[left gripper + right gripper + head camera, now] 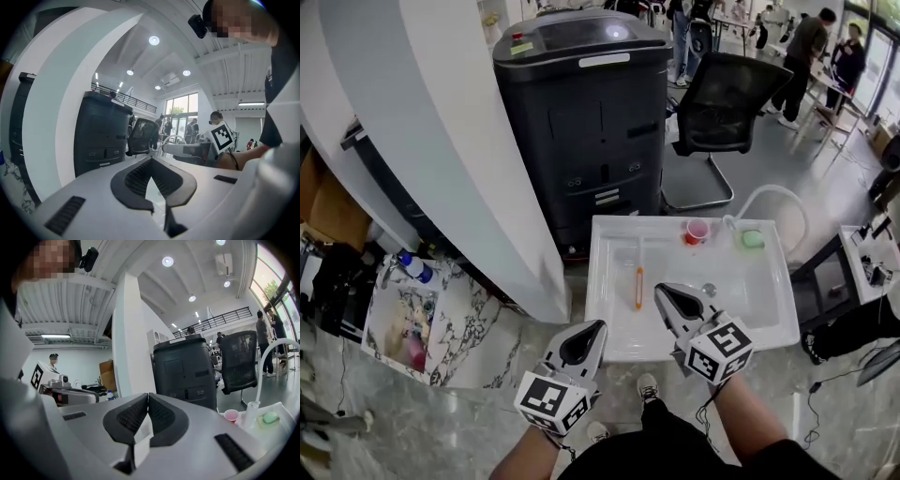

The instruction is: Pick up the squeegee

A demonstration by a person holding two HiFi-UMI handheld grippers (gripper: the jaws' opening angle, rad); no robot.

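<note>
Approach: left tongs (pixel 596 328) and right tongs (pixel 662 292) pressed together, empty.
Slim orange-handled squeegee (pixel 638 284) lies in white plastic basin (pixel 606 281), just left of right tongs; spread those first, straddle handle crosswise.

The hall was brightly lit by round ceiling lamps (pixel 153 40) and windows (pixel 180 108). Edges of both gripper views were bent and darkened; glare was caught on the black machine (pixel 614 31)'s top.
</note>
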